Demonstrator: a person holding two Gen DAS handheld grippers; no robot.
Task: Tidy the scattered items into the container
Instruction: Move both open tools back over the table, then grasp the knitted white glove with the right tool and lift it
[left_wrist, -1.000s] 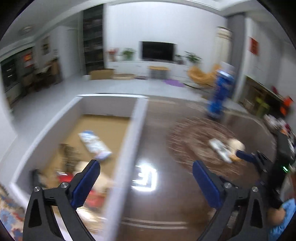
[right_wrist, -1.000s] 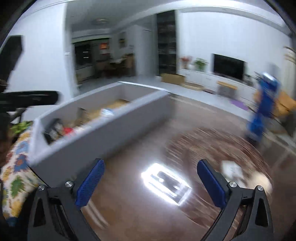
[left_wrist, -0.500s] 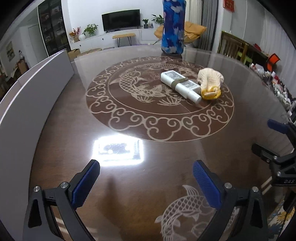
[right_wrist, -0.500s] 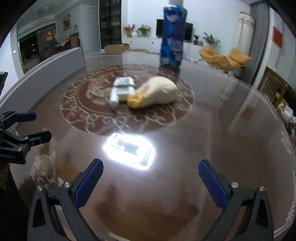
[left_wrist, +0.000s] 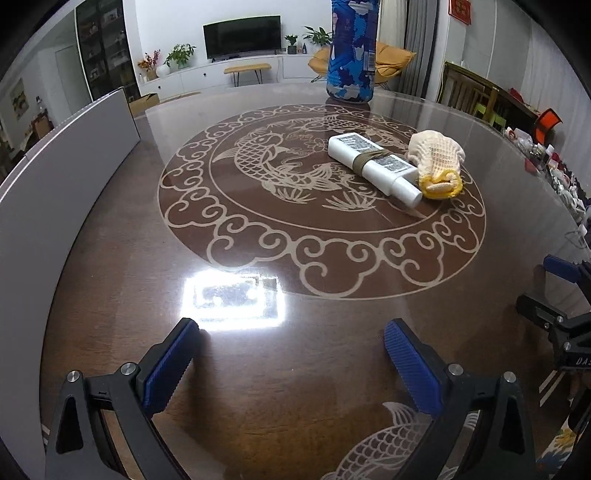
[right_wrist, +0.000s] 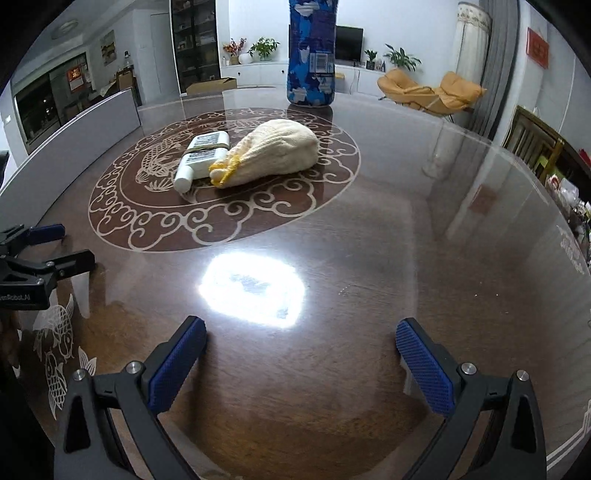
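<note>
A white tube bottle with an olive band (left_wrist: 373, 162) lies on the round brown table next to a cream knitted glove with a yellow cuff (left_wrist: 437, 162). Both also show in the right wrist view, the bottle (right_wrist: 201, 155) left of the glove (right_wrist: 273, 151). The grey container's wall (left_wrist: 55, 177) runs along the table's left side; it also shows in the right wrist view (right_wrist: 81, 136). My left gripper (left_wrist: 291, 354) is open and empty over the near table. My right gripper (right_wrist: 301, 354) is open and empty, well short of the items.
A tall blue patterned cylinder (left_wrist: 351, 48) stands at the table's far edge behind the items. A bright lamp reflection (right_wrist: 255, 288) lies on the glossy table. The right gripper shows at the right edge of the left view (left_wrist: 561, 295). Chairs and clutter stand beyond the right rim.
Both grippers swung away from the container to face the table's middle, then edged closer to the bottle and glove. Both stay open and empty.
</note>
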